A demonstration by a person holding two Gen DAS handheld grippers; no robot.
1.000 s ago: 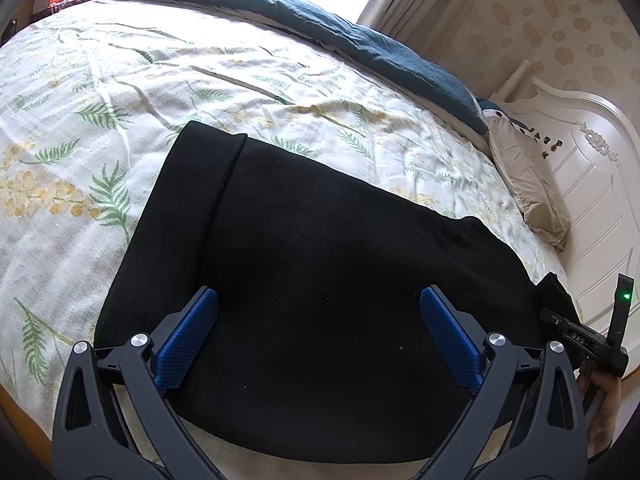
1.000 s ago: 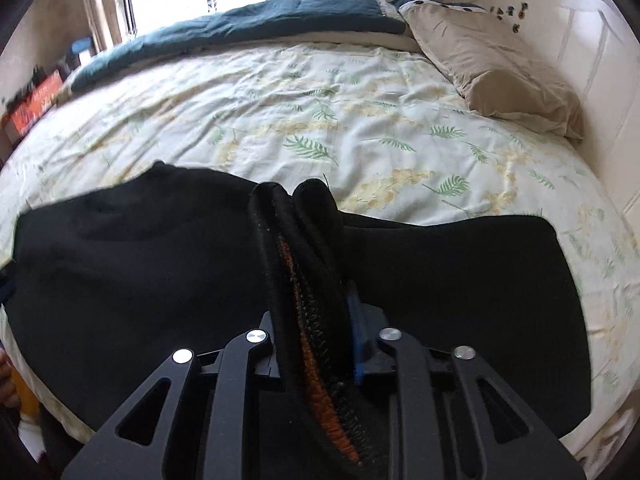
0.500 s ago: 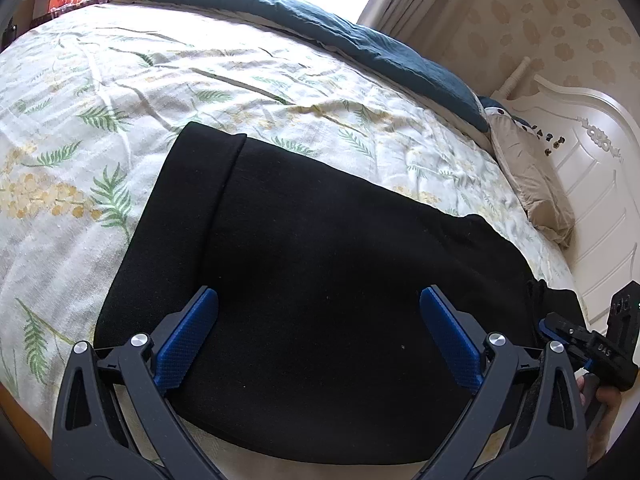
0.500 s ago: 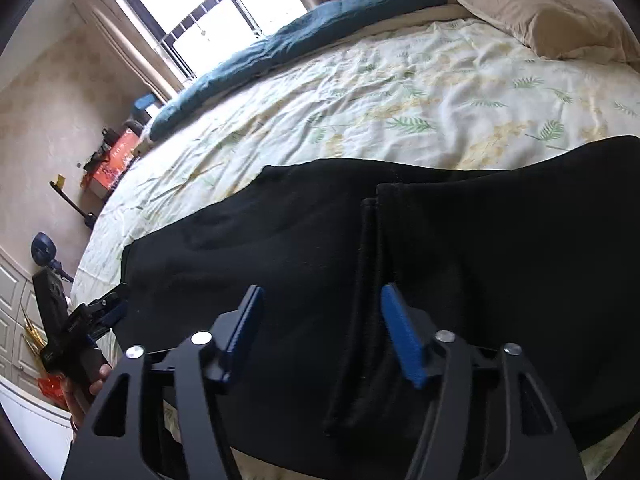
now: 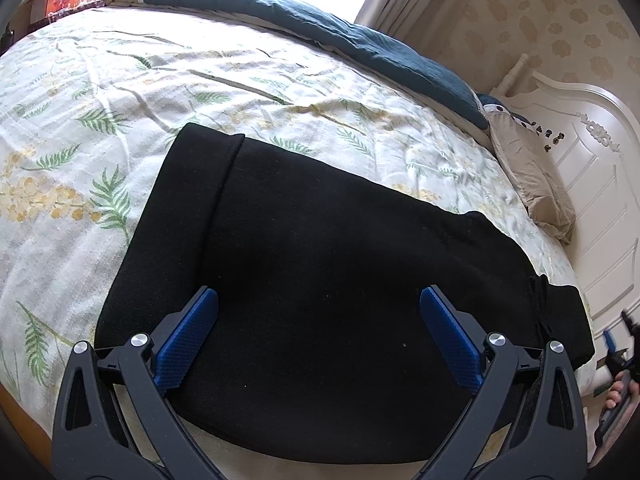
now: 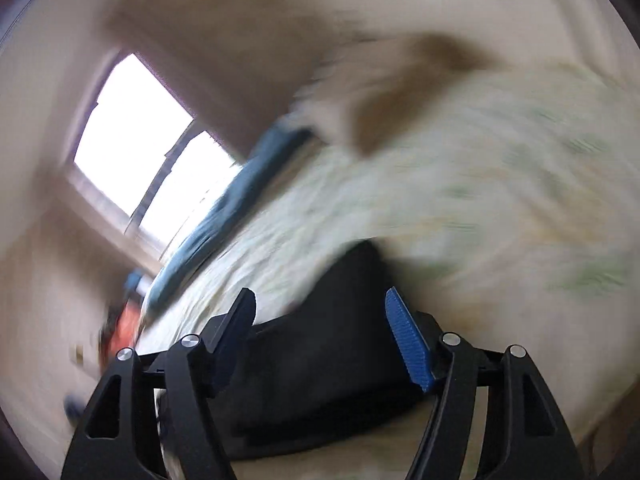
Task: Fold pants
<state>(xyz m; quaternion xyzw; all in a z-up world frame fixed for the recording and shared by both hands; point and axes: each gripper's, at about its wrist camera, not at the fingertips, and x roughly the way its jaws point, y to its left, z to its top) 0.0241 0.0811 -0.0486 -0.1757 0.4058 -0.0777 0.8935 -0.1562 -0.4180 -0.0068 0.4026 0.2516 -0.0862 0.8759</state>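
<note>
Black pants (image 5: 300, 220) lie folded flat on the bed, a cuff at the far left and a doubled edge at the right. My left gripper (image 5: 319, 292) hovers over their near part, open, with nothing between its blue pads. In the blurred, tilted right wrist view my right gripper (image 6: 320, 292) has its jaws opening, and nothing is pressed between them. The pants (image 6: 328, 360) lie below and behind its fingers. At the right edge of the left wrist view, the right gripper (image 5: 620, 344) and the hand (image 5: 618, 396) holding it are off the pants' end.
The bed has a fern-print sheet (image 5: 120, 92), a teal blanket (image 5: 320, 28) along the far side and a beige pillow (image 5: 532, 176) by the white headboard (image 5: 592, 168). A bright window (image 6: 132, 128) is on the far wall. The bed's edge runs just below the pants.
The right gripper let go of the folded pants edge, opened, then swung fast away to the right and rolled. The left gripper stayed still and open.
</note>
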